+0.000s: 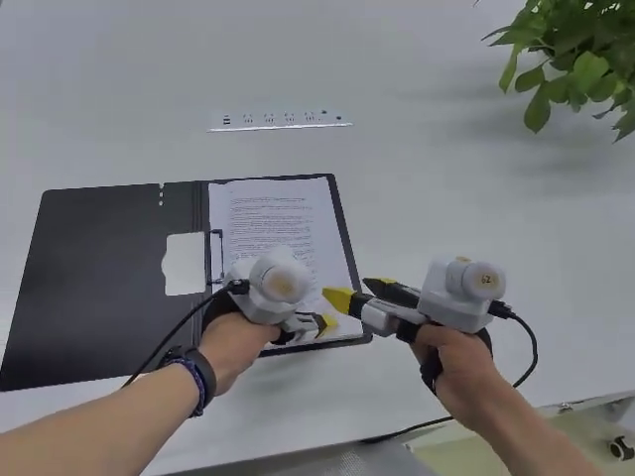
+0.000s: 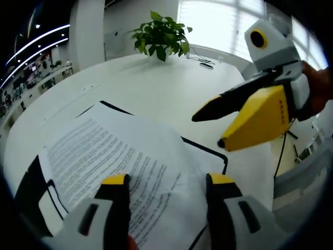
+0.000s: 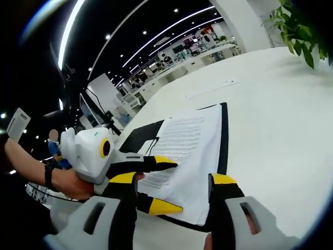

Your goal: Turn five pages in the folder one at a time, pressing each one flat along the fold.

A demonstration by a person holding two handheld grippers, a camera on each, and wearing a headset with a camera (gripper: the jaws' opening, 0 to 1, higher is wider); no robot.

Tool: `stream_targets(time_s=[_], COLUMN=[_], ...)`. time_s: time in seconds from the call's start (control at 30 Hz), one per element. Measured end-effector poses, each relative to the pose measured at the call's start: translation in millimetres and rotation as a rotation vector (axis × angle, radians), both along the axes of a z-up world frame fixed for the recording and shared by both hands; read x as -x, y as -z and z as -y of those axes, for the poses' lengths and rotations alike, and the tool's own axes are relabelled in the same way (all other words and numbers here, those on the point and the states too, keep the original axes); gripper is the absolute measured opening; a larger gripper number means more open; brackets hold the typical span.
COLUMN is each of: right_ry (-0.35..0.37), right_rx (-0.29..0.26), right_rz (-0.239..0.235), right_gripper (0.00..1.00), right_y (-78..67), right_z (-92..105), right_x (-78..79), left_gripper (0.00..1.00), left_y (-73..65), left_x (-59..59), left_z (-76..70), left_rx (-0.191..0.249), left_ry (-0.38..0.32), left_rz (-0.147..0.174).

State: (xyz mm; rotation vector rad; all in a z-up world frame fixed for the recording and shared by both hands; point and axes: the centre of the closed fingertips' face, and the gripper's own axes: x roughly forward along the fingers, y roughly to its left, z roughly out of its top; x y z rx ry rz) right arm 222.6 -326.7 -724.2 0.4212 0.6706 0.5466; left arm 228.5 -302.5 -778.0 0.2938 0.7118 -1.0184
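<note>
A wide white desk in a bright open-plan office, with a power strip lying towards its far side. A black folder lies open near the front edge, its left cover bare apart from a pale label. On the folder's right half, the top page of printed text lies flat. The left gripper hovers over the page's lower edge with its jaws apart and nothing between them. Just beside the folder's lower right corner is the right gripper, also apart and empty, pointing at the left one. A leafy plant stands at the far right. The grippers are close and could knock together. A pinch at the edge may catch several sheets at once, and a hard pull could crease the page or slide the folder.
</note>
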Motion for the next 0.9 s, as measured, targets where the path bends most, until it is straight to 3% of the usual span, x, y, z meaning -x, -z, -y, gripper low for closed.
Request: stream_targets(time_s=[0.1,0.47,0.57,0.63,0.9], right_ry=[-0.022,-0.006,0.01,0.005,0.027], right_rx=[0.02,-0.038,-0.059,-0.04,-0.082], right_rz=[-0.01,-0.03,-0.03,-0.02,-0.013], right_gripper=[0.52,0.49,0.45,0.41,0.25], right_y=[9.6,16.3,14.0,14.6,9.9], right_z=[-5.7,-11.3,-10.1,-9.1,-7.2], right_x=[-4.6,-14.0,-13.0,-9.9,-1.4], left_gripper=[0.59,0.6,0.61,0.63,0.66], left_y=[1.0,0.7,0.3,-1.3,-10.1], left_x=[1.0,9.1,12.2,16.2,23.1], left_z=[-0.5,-5.1,-7.1,-9.2,-19.2], left_rx=[-0.003,-0.008,-0.009,-0.005,0.005], left_ry=[0.008,0.032,0.039,0.041,0.024], left_rz=[0.011,0.0,-0.011,-0.026,-0.035])
